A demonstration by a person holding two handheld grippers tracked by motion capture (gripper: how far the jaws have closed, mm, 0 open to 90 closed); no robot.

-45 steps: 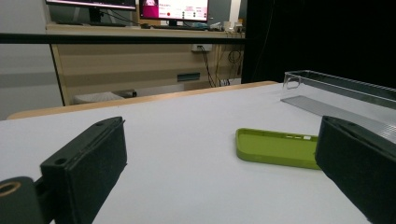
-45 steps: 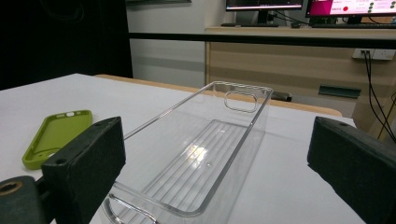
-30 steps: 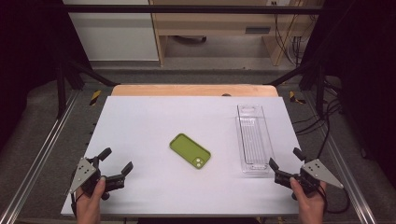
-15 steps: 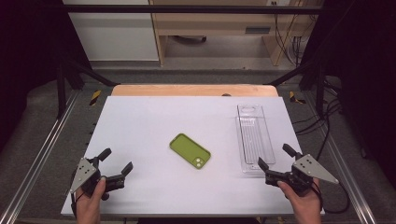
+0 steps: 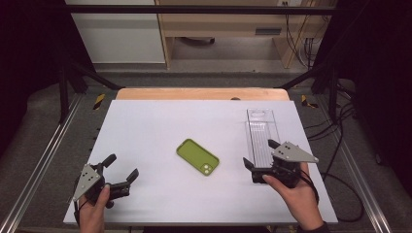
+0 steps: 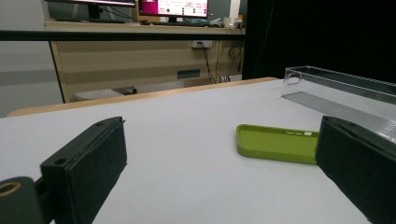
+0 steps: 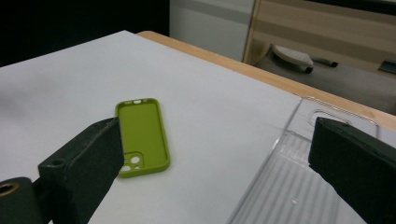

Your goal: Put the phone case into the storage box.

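A green phone case lies hollow side up near the middle of the white table; it also lies ahead of the jaws in the left gripper view and the right gripper view. A clear plastic tray lies to its right, long side running away from me. My right gripper is open over the tray's near end, holding nothing. My left gripper is open at the front left, well short of the case.
A wooden strip edges the table's far side. Metal rails run along both sides, and cables trail on the floor at the right. A desk with monitors stands beyond the table.
My right gripper has moved left and forward from the table's front right corner to the tray's near end. The left gripper, case and tray have stayed put.
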